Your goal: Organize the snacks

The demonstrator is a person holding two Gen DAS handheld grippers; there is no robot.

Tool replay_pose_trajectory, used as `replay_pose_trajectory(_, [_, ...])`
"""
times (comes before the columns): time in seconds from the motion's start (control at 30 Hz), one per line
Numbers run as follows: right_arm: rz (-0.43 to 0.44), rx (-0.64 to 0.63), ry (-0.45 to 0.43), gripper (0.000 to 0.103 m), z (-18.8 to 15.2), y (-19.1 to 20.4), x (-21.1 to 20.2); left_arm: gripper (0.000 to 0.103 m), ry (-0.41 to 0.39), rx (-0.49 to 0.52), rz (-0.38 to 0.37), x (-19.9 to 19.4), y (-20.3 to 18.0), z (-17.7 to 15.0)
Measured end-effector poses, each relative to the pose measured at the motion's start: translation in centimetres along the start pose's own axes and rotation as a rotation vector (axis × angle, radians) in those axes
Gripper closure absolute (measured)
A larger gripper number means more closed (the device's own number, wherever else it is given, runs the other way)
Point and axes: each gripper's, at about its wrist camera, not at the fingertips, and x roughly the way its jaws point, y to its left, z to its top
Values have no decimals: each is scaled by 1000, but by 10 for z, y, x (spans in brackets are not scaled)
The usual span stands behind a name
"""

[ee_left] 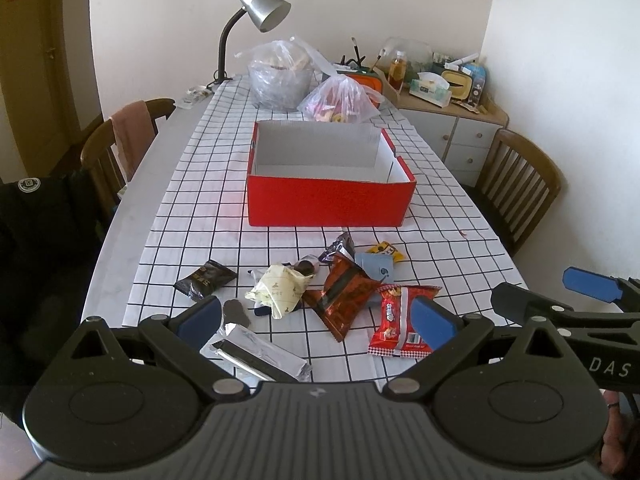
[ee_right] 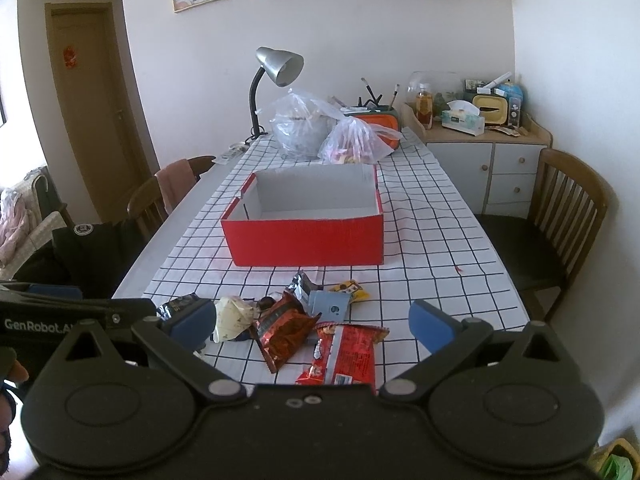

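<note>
Both grippers, left (ee_left: 316, 316) and right (ee_right: 314, 322), hovered near snacks (ee_left: 340, 296), fingers spread, nothing held; empty box (ee_left: 328, 200) waited beyond for loading.

A white tablecloth (ee_left: 432, 184) crossed by a thin black grid is covering the pale grey table (ee_left: 132, 240). On it a cardboard box (ee_left: 328, 200) is showing bright red outside and plain white inside. Nearer, snack packets are mixing their colours: a black one (ee_left: 205, 279) with gold lettering, a cream wrapper (ee_left: 280, 290) dotted with small olive figures, an orange-red and black foil bag (ee_left: 344, 292), a red packet (ee_left: 400, 320) edged in red-and-white checks, a pale blue sachet (ee_left: 376, 266), a yellow one (ee_left: 386, 251) and a silver foil bar (ee_left: 260, 354). Both grippers are wearing blue pads (ee_left: 434, 322) on black frames. The lamp (ee_right: 279, 66) is gleaming silver on a black neck.
</note>
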Motion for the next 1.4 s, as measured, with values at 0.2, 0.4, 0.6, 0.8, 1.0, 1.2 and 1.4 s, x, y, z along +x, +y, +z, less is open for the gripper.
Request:
replay_pose_trajectory(0.2, [5,-10,-7,0,0,1,-2,1,1,-2,2,-2,-1,0])
replay_pose_trajectory(0.4, [5,-11,-9,0,1,1,-2,1,-3,-9,8,-4,0,0])
replay_pose_trajectory(0.6, [7,-12,-11,0,2,1,-1,1,-2,-11,8,-4,0,0])
replay_pose_trajectory(0.8, [9,-15,-8,0,2,2,-1,1,5,-16,11,-3,0,1])
replay_pose_trajectory(1.0, [19,-21,2,0,4,2,6,1,16,-24,17,1,0,2])
replay_pose_trajectory(1.2, [31,-30,16,0,6,2,14,1,31,-33,19,9,2,3])
replay_pose_trajectory(1.4, [17,-23,40,0,5,-2,29,1,58,-44,25,22,4,4])
